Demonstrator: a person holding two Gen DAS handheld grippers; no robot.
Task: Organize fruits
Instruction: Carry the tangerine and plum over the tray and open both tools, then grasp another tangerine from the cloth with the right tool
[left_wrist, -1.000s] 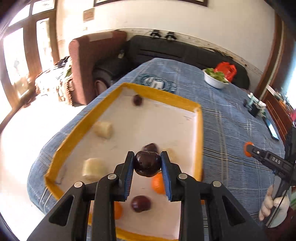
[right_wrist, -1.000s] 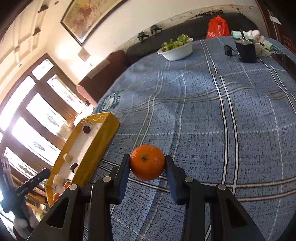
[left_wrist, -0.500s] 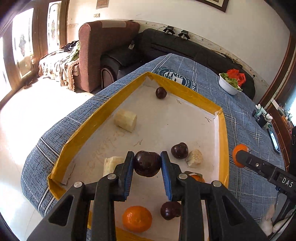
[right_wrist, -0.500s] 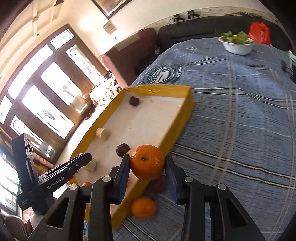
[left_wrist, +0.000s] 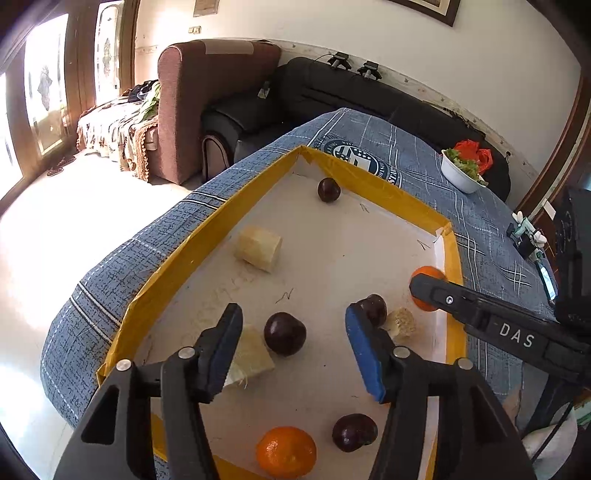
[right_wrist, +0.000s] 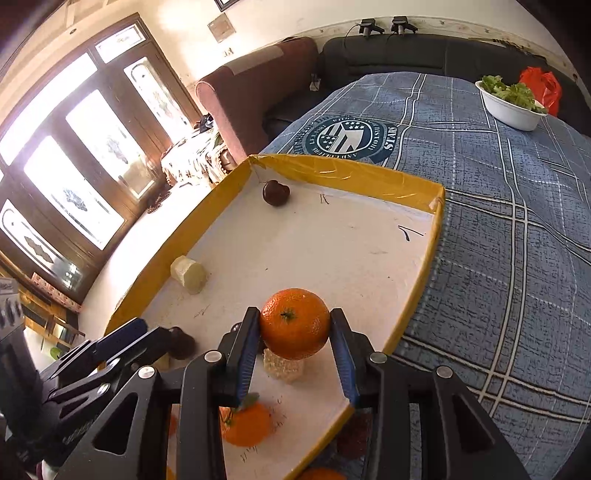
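While left tongs (left_wrist: 293, 345) spread around a plum (left_wrist: 284, 333), right tongs (right_wrist: 294, 334) clamp an orange (right_wrist: 294, 324) above the tray (right_wrist: 343, 170).

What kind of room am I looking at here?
Probably a home living room: a black sofa and brown armchair stand by the wall, and a cloth-covered table holds a bowl of greens.

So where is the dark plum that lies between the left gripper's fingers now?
In the left wrist view the dark plum lies on the tray floor between the opening jaws of the left hand-held gripper, free of both pads, beside a pale chunk.
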